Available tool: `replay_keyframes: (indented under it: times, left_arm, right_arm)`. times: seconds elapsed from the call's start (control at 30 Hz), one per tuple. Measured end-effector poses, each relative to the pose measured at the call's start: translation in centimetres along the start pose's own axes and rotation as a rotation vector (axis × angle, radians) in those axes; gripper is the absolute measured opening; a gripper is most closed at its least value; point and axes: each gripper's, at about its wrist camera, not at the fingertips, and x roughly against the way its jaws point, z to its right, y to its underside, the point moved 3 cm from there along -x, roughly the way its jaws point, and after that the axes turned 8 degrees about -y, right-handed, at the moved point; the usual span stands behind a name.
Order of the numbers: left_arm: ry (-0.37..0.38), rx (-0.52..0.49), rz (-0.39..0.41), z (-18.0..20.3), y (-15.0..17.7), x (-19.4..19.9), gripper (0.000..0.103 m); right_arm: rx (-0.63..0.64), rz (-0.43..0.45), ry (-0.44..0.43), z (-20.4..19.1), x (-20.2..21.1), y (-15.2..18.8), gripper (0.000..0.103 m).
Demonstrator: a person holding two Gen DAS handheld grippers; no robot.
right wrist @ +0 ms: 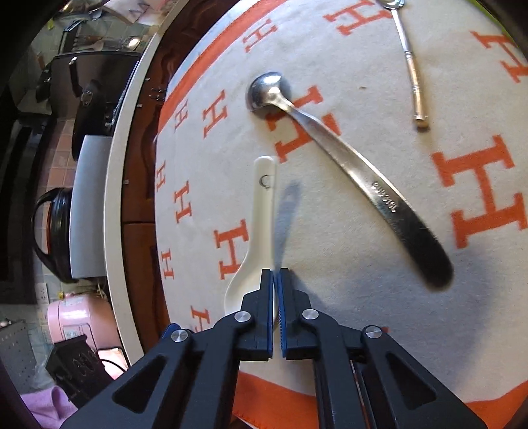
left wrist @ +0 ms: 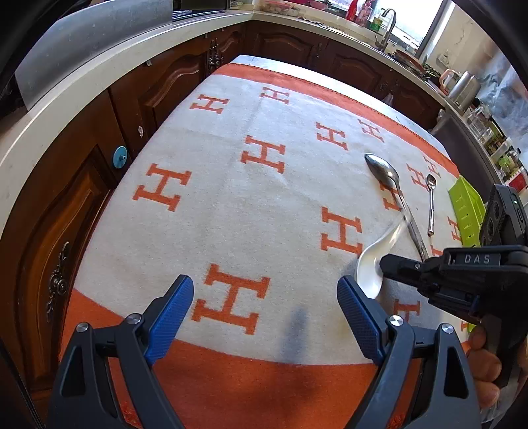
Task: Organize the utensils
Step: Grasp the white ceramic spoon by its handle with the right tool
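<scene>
Clenched on the rim of the white ceramic spoon (right wrist: 255, 237), the right gripper (right wrist: 276, 275) holds its bowl, handle pointing away over the H-patterned cloth (right wrist: 346, 297). Beyond lie a large steel spoon (right wrist: 333, 145) and a small teaspoon (right wrist: 409, 59); the left gripper (left wrist: 265, 290) hangs released over the cloth, "DAS" readable on the other tool

A cream blanket (left wrist: 250, 204) with orange H letters covers the table; dark wooden cabinets (left wrist: 158, 95), tap (left wrist: 389, 23) behind

left gripper (left wrist: 265, 313): being held wide apart, angled downward | right gripper (right wrist: 275, 280): jaws being pressed together, angled downward
</scene>
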Motion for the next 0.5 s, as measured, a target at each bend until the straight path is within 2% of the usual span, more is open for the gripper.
replay_keyframes:
  times: [0.23, 0.5]
  left_arm:
    - [-0.001, 0.055, 0.001, -1.3, -0.1, 0.2, 0.087]
    - [0.000, 0.036, 0.002, -0.7, 0.0, 0.5, 0.087]
  right_arm:
    - [0.153, -0.024, 0.070, -1.9, 0.5, 1.6, 0.002]
    - [0.231, 0.042, 0.103, -3.1, 4.2, 1.4, 0.000]
